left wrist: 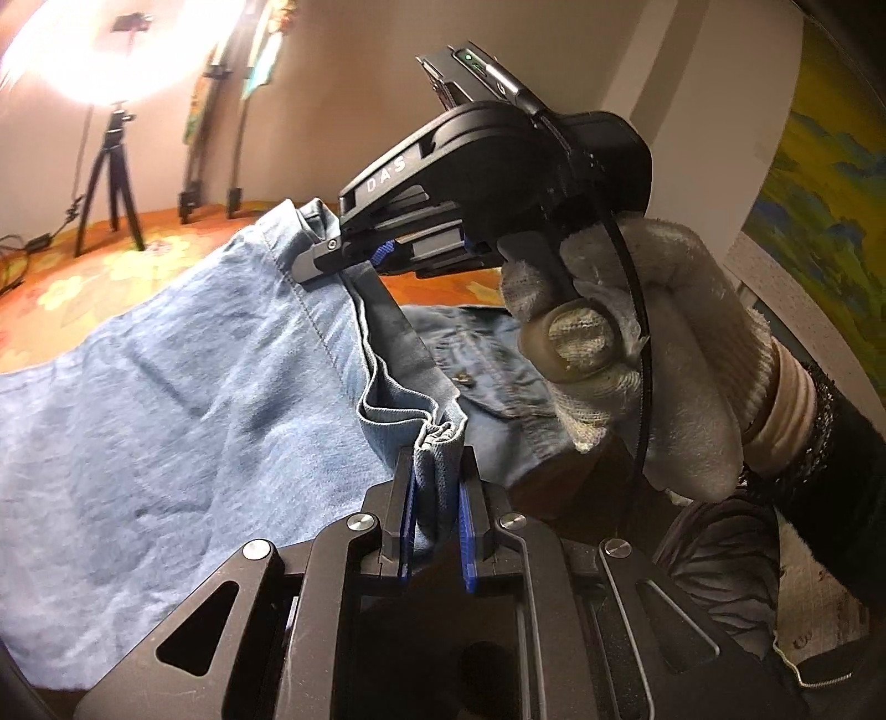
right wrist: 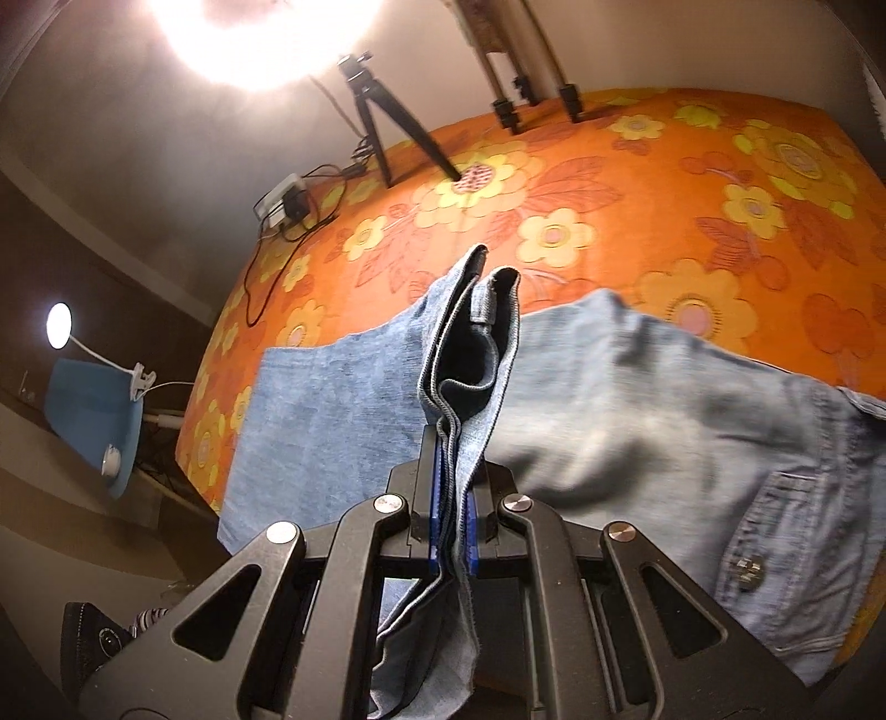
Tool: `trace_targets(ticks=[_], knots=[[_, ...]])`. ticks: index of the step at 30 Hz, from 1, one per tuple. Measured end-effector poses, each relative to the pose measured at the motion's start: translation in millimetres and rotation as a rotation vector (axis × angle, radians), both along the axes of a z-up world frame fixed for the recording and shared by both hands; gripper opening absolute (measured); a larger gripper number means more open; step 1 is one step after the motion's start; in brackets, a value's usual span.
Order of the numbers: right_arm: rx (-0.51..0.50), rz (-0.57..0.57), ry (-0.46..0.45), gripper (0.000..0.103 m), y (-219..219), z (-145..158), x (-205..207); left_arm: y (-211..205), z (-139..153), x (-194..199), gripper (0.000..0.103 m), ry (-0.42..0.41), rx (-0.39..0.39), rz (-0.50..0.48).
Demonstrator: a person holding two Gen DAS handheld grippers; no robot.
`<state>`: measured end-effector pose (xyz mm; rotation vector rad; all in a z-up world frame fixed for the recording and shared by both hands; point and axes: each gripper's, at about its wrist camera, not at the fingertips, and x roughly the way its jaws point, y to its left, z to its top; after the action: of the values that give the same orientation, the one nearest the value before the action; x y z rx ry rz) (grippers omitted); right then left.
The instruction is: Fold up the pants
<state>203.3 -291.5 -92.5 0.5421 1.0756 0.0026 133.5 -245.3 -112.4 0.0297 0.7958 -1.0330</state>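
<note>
Left wrist view: the left tool (left wrist: pixel 434 487) is clamped on a bunched edge of the pants (left wrist: pixel 166 399), which stretch away to the left over the orange flowered bed (left wrist: pixel 111 266). The right tool (left wrist: pixel 318 260), in a gloved hand (left wrist: pixel 637 354), grips the same edge farther off; its tips are hidden in cloth.

Right wrist view: the right tool (right wrist: pixel 451 498) pinches folded denim. The pants (right wrist: pixel 609 399) lie crosswise on the bed (right wrist: pixel 664 183), cut off at right. A tripod (right wrist: pixel 382 127) and a glaring lamp (right wrist: pixel 260 33) stand behind.

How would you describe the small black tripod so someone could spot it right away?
Start at the orange flowered bedspread under the light blue denim pants. At its far edge by the wall, below the glaring round lamp, stands the small black tripod. Unlike the two taller stands beside it, it is short, with three splayed legs.
</note>
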Motion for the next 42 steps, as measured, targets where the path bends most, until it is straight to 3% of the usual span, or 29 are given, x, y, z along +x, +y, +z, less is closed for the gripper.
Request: trace_targets(ticks=[18, 30, 42], knots=[[-0.04, -0.141, 0.007, 0.007, -83.3, 11.3, -67.1, -78.2, -7.4, -15.6, 0.011, 0.02, -0.029, -0.153], [-0.033, -0.208, 0.014, 0.007, -126.9, 1.9, -97.1, -87.5, -11.6, -10.6, 0.011, 0.035, -0.034, -0.196], [-0.008, -0.237, 0.029, 0.007, -151.3, -27.4, -106.3, -95.3, -13.3, -5.9, 0.011, 0.062, 0.005, -0.196]])
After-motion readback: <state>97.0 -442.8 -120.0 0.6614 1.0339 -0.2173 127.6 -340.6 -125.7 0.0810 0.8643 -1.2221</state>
